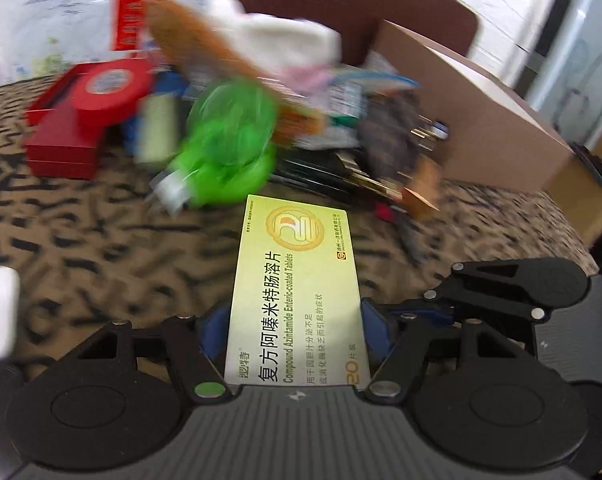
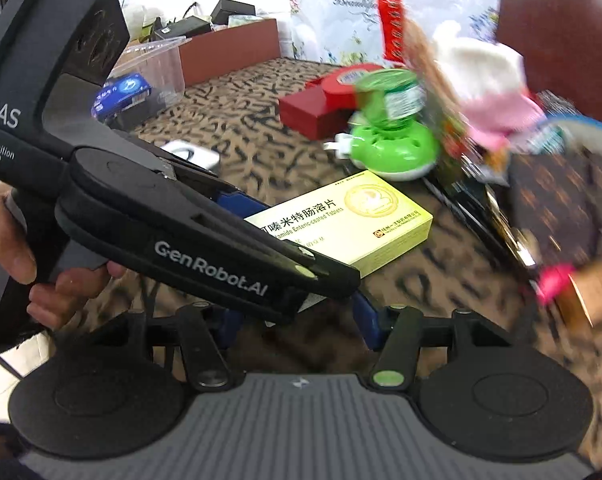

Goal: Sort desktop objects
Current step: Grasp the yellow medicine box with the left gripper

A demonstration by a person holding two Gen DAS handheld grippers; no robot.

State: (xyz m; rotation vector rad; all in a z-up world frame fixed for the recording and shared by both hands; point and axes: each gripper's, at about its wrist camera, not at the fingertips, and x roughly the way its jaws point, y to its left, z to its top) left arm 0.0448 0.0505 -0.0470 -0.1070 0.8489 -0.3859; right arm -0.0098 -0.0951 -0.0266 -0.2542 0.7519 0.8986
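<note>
A yellow-green tablet box (image 1: 297, 280) lies lengthwise between my left gripper's (image 1: 295, 332) blue pads, which are shut on its two long sides. In the right wrist view the same box (image 2: 357, 216) sits low over the patterned table with the left gripper's black body (image 2: 205, 248) across it. My right gripper (image 2: 297, 330) is open and empty, just behind the left one. A pile of desktop objects lies beyond: a green plug-in device (image 1: 225, 148), also in the right wrist view (image 2: 389, 144), and a red box (image 1: 65, 140).
A cardboard box (image 1: 473, 120) stands at the right of the pile. A clear plastic bin (image 2: 153, 72) with a blue packet (image 2: 121, 94) stands at the far left. A red tape roll (image 1: 109, 92), a plush toy (image 2: 477, 80) and dark patterned items (image 2: 561, 208) crowd the pile.
</note>
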